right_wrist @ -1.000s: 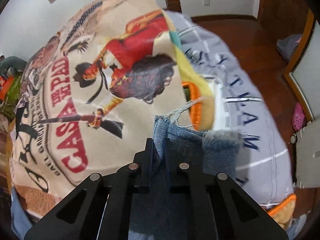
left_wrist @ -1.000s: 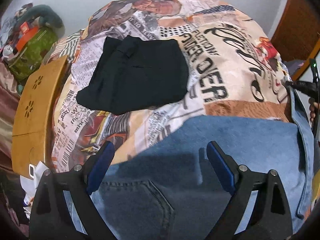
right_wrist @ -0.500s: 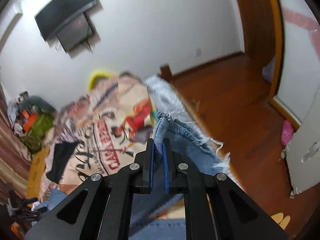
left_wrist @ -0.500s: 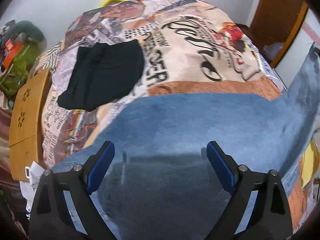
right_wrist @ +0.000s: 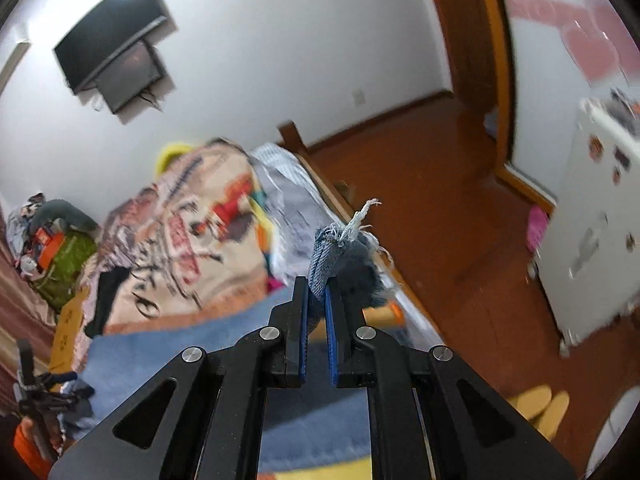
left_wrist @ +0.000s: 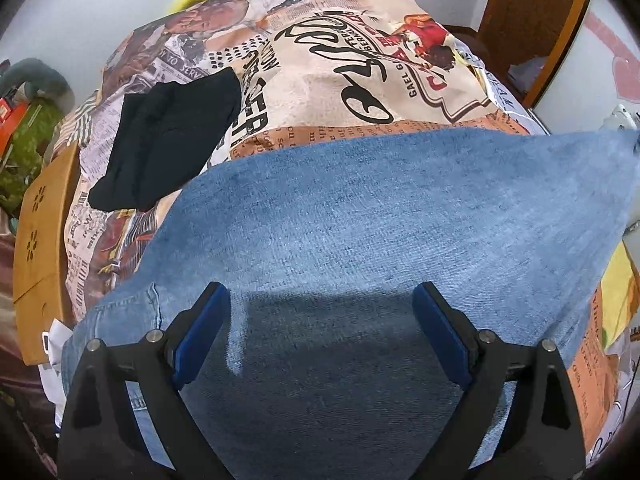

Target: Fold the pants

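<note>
Blue jeans lie across the printed bedspread. One leg is lifted up toward the right. My left gripper is open and empty, just above the jeans near the waist end. My right gripper is shut on the frayed hem of a jeans leg and holds it high above the bed. The jeans also show below it in the right wrist view.
Folded black pants lie on the bed at the left. A wooden board stands at the bed's left edge. Beyond the bed are a wooden floor, a white fridge and a wall television.
My right gripper has lifted the jeans hem high off the bed and swung it up. The lifted leg now stretches across the left wrist view. The left gripper stays open.
</note>
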Tool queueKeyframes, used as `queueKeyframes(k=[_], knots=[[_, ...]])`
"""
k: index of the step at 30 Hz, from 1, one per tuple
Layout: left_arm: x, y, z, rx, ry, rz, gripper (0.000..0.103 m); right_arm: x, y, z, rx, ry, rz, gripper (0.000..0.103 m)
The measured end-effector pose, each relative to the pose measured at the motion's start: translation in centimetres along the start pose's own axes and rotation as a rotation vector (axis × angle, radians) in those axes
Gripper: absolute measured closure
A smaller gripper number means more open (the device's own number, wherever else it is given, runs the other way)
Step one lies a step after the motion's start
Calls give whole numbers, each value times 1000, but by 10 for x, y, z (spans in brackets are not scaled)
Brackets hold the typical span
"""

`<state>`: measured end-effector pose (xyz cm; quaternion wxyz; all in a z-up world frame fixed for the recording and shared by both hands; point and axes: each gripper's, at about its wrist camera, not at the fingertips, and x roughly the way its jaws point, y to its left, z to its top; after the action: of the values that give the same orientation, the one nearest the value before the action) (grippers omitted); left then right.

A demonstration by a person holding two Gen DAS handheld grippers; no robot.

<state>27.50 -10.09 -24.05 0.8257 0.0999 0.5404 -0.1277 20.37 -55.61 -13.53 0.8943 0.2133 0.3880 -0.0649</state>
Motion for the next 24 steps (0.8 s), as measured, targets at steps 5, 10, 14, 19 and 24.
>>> queueKeyframes(k=[5, 10, 14, 19, 24], knots=[[0, 2, -2, -10, -2, -1, 8, 10, -31, -34, 58, 72, -59, 98], [1, 2, -3, -16, -8, 0, 6, 20, -57, -64, 122, 143, -76, 98], [1, 3, -3, -22, -10, -6, 6, 24, -57, -74, 97, 181, -121, 98], [-2, 4, -3, -19, -19, -4, 6, 23, -48, -75, 40, 223, -202, 97], [-14, 18, -3, -44, -67, 16, 6, 5, -30, -71, -19, 210, -239, 96]])
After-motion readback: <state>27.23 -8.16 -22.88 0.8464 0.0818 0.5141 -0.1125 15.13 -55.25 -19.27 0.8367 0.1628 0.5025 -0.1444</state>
